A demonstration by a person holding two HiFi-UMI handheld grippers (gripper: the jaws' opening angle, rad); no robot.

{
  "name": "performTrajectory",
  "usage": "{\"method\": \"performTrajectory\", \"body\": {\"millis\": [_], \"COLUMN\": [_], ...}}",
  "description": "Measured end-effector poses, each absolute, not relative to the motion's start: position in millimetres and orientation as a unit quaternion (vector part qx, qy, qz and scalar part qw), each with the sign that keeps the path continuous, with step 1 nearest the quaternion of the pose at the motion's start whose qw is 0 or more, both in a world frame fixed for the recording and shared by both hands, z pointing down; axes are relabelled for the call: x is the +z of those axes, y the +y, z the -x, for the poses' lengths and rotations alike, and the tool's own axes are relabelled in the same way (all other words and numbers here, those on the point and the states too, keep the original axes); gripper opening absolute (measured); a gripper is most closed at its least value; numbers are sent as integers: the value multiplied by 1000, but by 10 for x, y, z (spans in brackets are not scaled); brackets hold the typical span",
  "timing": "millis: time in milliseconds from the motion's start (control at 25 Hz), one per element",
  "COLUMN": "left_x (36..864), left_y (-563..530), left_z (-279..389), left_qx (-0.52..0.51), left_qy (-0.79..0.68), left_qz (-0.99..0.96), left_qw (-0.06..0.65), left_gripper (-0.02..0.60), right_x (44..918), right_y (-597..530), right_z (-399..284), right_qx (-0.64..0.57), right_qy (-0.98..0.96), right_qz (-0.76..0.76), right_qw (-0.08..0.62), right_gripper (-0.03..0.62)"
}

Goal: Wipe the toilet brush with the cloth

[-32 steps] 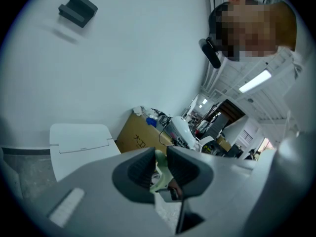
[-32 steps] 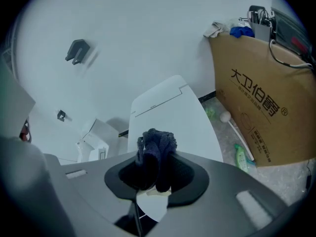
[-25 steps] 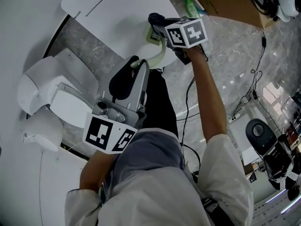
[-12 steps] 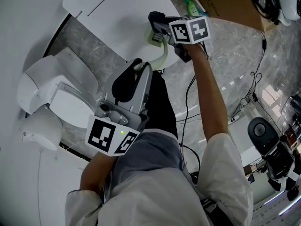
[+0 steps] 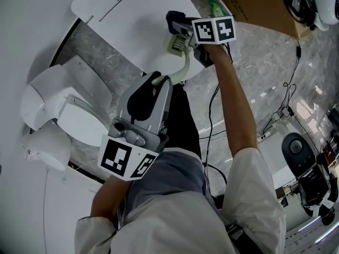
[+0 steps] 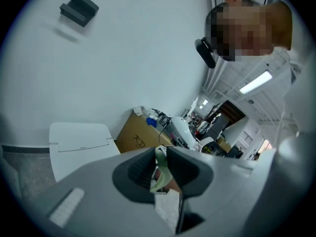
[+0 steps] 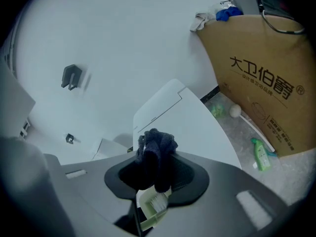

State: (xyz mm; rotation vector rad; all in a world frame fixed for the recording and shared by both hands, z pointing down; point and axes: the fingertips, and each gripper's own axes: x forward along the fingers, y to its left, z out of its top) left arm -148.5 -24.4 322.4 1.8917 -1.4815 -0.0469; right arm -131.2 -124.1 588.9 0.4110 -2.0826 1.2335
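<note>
A pale green toilet brush (image 5: 183, 62) curves between my two grippers in the head view. My left gripper (image 5: 157, 81) is shut on its handle end (image 6: 160, 171), which shows as a green strip pinched between the dark pads. Farther away, my right gripper (image 5: 178, 29) is shut on a dark blue cloth (image 7: 155, 154). The cloth lies bunched against the brush head (image 7: 154, 202), whose white bristles peek out just below it. In the head view the cloth (image 5: 176, 21) is a dark lump at the top of the brush.
A white toilet (image 5: 63, 110) stands at the left and a white lid-like panel (image 5: 127, 15) lies under the brush. A cardboard box (image 7: 261, 83), a green bottle (image 7: 260, 154) and a white ball-ended stick (image 7: 236, 111) sit by the wall. Cables (image 5: 275, 110) trail over the grey floor.
My right gripper and the cloth have slid a little up and away along the brush head. The left gripper has dropped slightly toward me, still holding the handle.
</note>
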Motion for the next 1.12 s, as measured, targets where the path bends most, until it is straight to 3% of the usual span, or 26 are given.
{"method": "performTrajectory", "body": {"millis": [1120], "left_x": [3250], "left_y": [-231], "left_z": [1490], "left_qx": [-18], "left_qy": [-575], "left_qz": [-733], "left_qw": [363], "left_gripper": [0], "right_x": [6400], "right_y": [-1308], "right_z": [1204], "right_qx": [505], "right_qy": [-773], "right_qz": [-173], "right_qw": [344], "right_gripper": [101]}}
